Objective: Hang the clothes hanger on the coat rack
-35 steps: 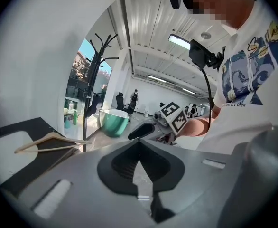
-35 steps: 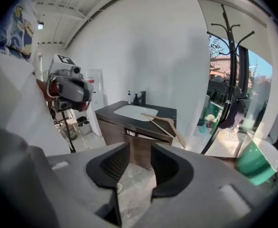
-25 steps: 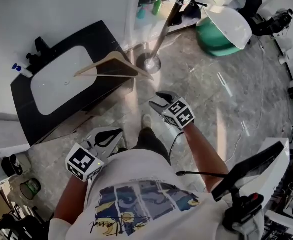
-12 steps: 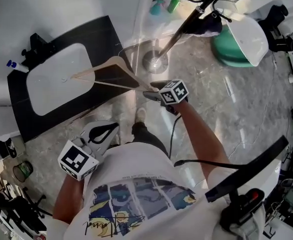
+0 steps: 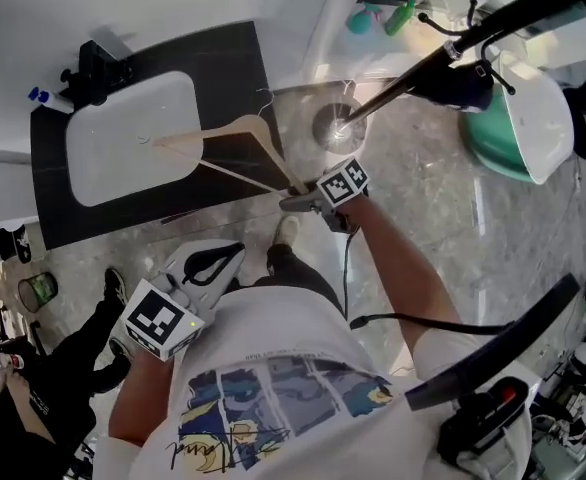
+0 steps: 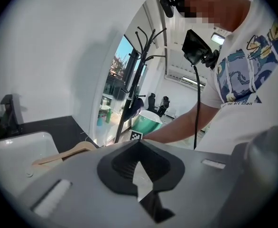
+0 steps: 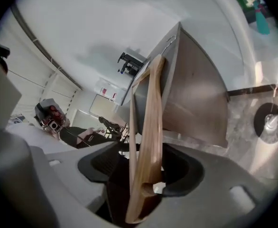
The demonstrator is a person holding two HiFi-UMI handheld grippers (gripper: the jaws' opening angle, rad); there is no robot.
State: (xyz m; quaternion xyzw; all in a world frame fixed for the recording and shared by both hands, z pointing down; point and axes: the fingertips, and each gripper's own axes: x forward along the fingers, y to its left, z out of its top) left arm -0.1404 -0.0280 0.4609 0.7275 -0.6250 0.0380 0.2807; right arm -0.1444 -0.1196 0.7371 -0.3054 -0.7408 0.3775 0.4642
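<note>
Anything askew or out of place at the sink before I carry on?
The wooden clothes hanger lies across the sink counter, one arm end poking past the counter's edge. The right hand-held gripper's jaws are opening with that end between them. Nothing looks spilled or damaged.

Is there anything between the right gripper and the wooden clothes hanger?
Nothing. In the right gripper view, the end of the wooden clothes hanger stands between the opening jaws of the right gripper.

The pale wooden clothes hanger (image 5: 208,131) (image 7: 151,141) is lying flat on the black table (image 5: 238,68) — one arm's tip is jutting past the edge. The dark coat rack (image 5: 403,83) (image 6: 129,99) is standing upright on the floor (image 5: 423,198) nearby.
</note>
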